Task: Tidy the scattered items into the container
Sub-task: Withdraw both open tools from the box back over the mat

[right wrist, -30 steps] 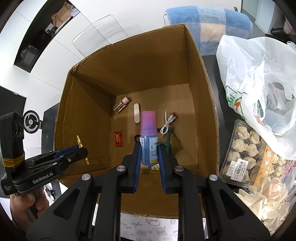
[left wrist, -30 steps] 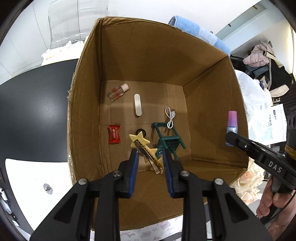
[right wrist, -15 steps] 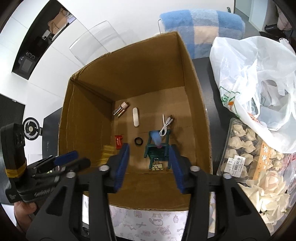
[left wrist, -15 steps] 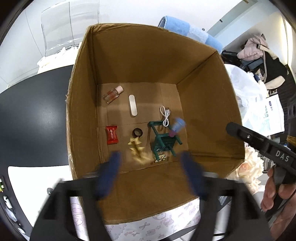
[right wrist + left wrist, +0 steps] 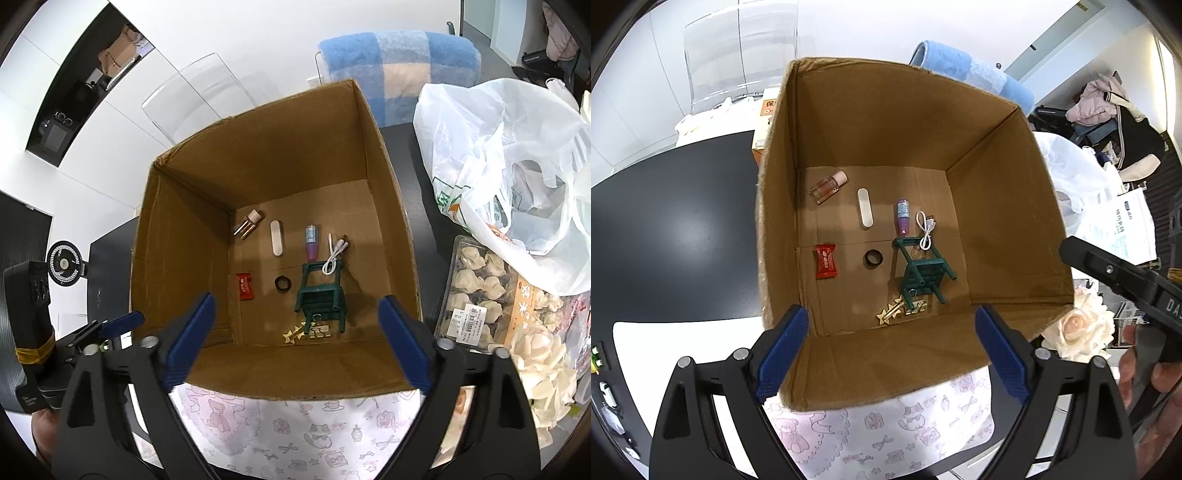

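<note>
Dropped star clip (image 5: 894, 314) lies half-hidden under green chair (image 5: 922, 272); both tongs gape empty.

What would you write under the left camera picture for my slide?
Open left gripper above a cardboard box holding a green toy chair.

Left gripper (image 5: 892, 350) and right gripper (image 5: 297, 339) both hover with blue-padded jaws spread wide, holding nothing

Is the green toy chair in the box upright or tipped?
Tipped: the green toy chair lies on the cardboard box floor, legs pointing sideways.
</note>
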{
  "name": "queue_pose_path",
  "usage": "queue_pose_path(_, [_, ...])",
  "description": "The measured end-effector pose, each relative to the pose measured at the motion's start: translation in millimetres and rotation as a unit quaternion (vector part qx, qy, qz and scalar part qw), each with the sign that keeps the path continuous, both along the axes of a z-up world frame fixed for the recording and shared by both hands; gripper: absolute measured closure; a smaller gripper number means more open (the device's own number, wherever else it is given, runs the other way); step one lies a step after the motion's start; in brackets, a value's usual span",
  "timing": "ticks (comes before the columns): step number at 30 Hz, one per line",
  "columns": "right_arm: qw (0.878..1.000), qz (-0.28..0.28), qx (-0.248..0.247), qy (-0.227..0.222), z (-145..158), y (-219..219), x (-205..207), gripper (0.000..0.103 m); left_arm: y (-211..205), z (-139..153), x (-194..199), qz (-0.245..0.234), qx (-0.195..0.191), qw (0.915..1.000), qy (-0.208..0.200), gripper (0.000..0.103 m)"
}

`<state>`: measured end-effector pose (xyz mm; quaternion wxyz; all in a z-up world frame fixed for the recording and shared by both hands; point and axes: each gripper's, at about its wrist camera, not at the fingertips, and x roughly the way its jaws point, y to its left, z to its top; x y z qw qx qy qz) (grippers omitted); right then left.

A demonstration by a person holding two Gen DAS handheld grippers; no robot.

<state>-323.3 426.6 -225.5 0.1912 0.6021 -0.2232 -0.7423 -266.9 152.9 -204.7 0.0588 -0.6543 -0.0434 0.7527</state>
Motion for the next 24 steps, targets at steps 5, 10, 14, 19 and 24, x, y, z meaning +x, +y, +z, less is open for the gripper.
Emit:
queue_pose_path(5, [1.000, 0.000, 0.004, 0.011, 17, -5, 12, 0.000, -6, 16, 9, 0.001, -0.001, 0.9999, 0.016, 0.012])
queue_pose_path(10, [1.000, -0.001, 0.008, 0.022, 35, -10, 28, 0.000, -15, 36, 22, -0.001, -0.003, 0.9994, 0.035, 0.012])
queue_pose_path(14, [1.000, -0.005, 0.008, 0.027, 47, -15, 43, 0.000, -25, 49, 35, -0.003, -0.007, 0.9990, 0.044, 0.012])
queue_pose_path(19, [0.999, -0.007, 0.009, 0.031, 61, -25, 64, 0.000, -43, 62, 49, 0.003, -0.007, 0.9985, 0.053, 0.012])
queue_pose_path(24, [0.999, -0.013, 0.016, 0.033, 76, -37, 87, 0.000, -59, 73, 64, -0.001, -0.006, 0.9982, 0.060, 0.012])
